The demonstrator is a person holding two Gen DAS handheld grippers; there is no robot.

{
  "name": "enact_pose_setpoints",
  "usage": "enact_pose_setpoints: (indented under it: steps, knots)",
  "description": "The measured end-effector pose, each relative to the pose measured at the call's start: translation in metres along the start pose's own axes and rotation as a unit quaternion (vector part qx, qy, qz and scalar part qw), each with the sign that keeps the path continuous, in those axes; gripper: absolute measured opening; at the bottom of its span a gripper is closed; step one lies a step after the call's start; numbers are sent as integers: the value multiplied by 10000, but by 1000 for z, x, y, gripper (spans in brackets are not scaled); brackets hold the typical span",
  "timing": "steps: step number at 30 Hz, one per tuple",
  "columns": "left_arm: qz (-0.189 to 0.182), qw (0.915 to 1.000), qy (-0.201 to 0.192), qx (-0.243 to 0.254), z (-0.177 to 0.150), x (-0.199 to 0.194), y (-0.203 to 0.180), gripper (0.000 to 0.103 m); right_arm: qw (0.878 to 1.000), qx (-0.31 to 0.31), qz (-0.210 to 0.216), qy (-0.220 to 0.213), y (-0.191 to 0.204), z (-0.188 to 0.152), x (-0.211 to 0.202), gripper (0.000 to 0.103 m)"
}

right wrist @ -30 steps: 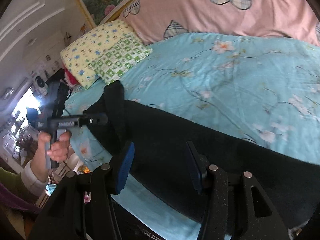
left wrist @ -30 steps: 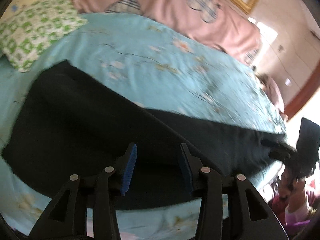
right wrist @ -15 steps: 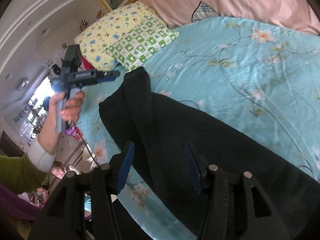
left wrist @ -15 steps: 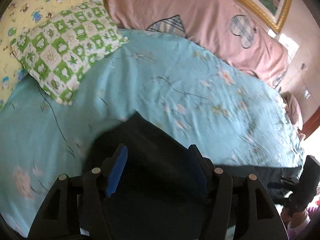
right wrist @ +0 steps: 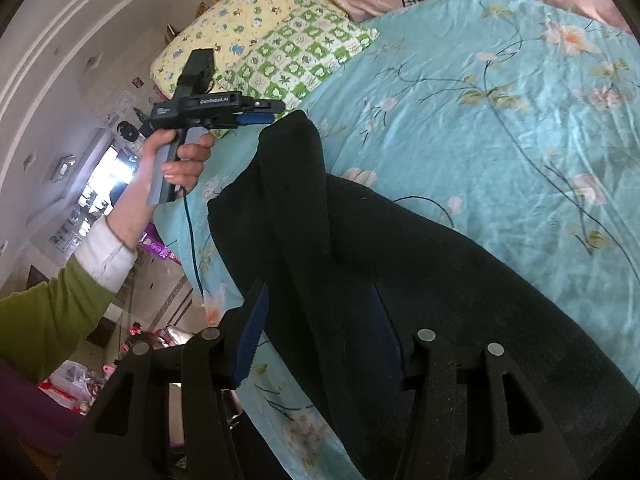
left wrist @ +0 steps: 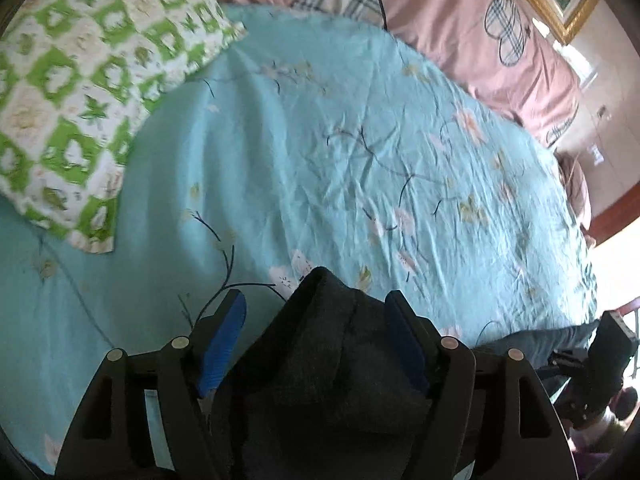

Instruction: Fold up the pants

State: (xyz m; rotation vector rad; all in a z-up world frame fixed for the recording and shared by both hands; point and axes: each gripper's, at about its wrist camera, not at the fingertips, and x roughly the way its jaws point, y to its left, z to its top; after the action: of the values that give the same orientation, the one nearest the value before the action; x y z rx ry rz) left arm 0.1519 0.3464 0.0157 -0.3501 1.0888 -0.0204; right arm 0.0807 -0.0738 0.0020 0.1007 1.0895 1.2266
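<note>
Your black pants [right wrist: 400, 280] lie on the bed, spread over the turquoise flowered sheet [right wrist: 520, 128] near its front edge. One end is folded back over the rest, so a thick doubled strip of cloth runs up toward the pillows and ends in a rounded peak.

Your left tongs [left wrist: 316, 312] point steeply down at that peak. Their jaws are opening: the blue pad on the left stands clear of the cloth with sheet showing between, while the peak of the pants [left wrist: 320, 352] sits in the gap, close against the right-hand pad. From this view you cannot tell whether that pad touches the fabric. In the right wrist view the same left tongs [right wrist: 260, 114] hover just beside the top of the fold, held in your left hand [right wrist: 180, 160], with a green sleeve [right wrist: 52, 304] and a white cuff behind it.

Your right tongs [right wrist: 316, 320] stand about half open over the pants, nearer the bed's edge. The dark cloth fills the space behind and between the blue pads, but you cannot tell whether they press on it.

A green-and-white checked pillow [left wrist: 68, 92] lies at the head of the bed, with a yellow printed pillow [right wrist: 240, 20] beside it and a pink quilt [left wrist: 460, 12] behind.
</note>
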Motion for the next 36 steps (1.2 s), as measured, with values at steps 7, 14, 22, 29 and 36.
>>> enact_pose_setpoints:
  steps: [7,14,22,29,36]
  knots:
    - [293,9980,371,426,1,27,-10,45,9999,25,18,149,-2,7,17,53]
    - [311,9964,121,777,-12,11,-28,6,9999,-16,60,161,1,13,34,13]
    - [328,9926,-663,961,-41,-49,-45,1,9987,-479,4,-195,27,13,19,6]
    - [125,9883,-1443,486,-96,-92,-36,1,9942,-1033,40,-299,53,2,7,6]
    - [43,9835,-1806,-111,-145,-100,-16,1,9886,-1495,-131,-78,66,-18,16,6]
